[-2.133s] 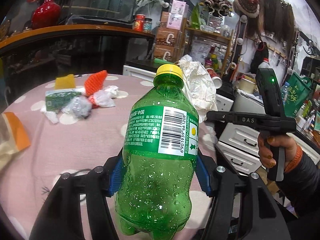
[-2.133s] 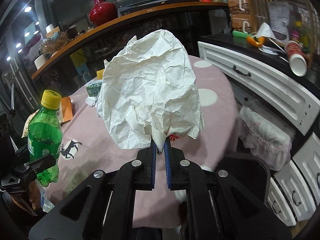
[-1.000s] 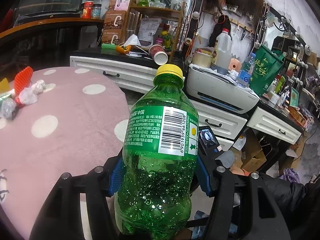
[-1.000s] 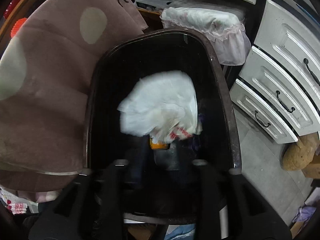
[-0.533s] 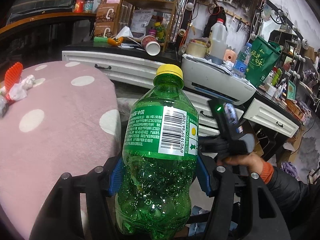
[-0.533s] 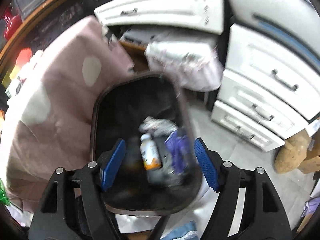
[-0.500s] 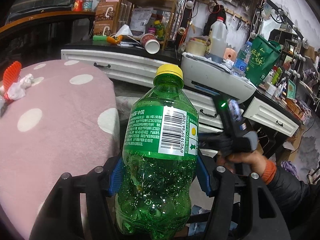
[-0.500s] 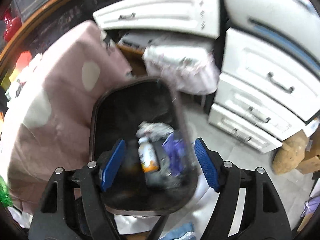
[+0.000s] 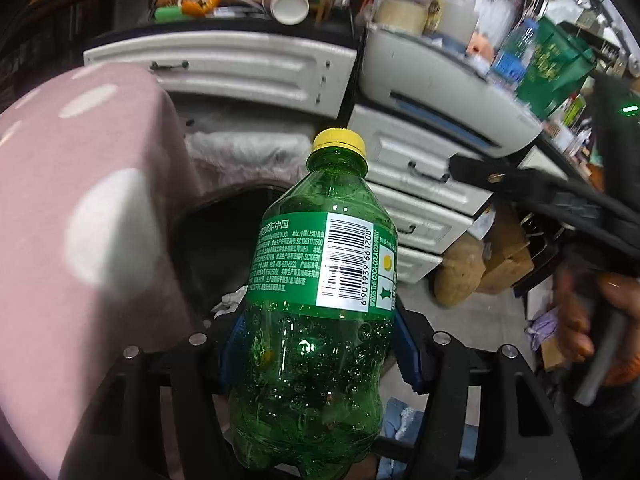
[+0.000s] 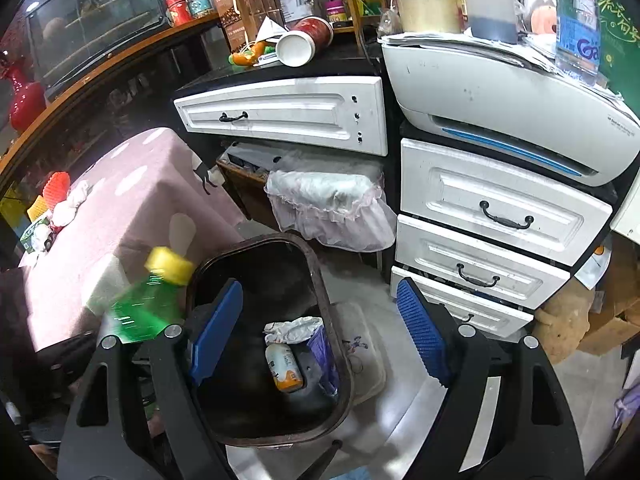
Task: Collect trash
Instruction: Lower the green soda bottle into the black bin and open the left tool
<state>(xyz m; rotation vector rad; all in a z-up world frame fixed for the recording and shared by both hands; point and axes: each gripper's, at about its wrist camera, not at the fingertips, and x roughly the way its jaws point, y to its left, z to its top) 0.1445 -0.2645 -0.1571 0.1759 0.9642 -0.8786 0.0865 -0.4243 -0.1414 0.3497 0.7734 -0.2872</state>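
The left gripper is clenched on a green plastic bottle with a yellow cap, its blue pads pressing the lower body just under the label. The bottle stands upright in the grip, just left of and above the dark bin, beside the pink bench.

It looks nearly empty, only droplets inside, so it should be light, thin-walled and springy; a hard squeeze would dent it, and the smooth, wet-looking sides could slip. The waist below the label, where it is held, seems the surest place.

The right gripper is empty, its jaws opening over the bin, which already holds crumpled paper and a small bottle.
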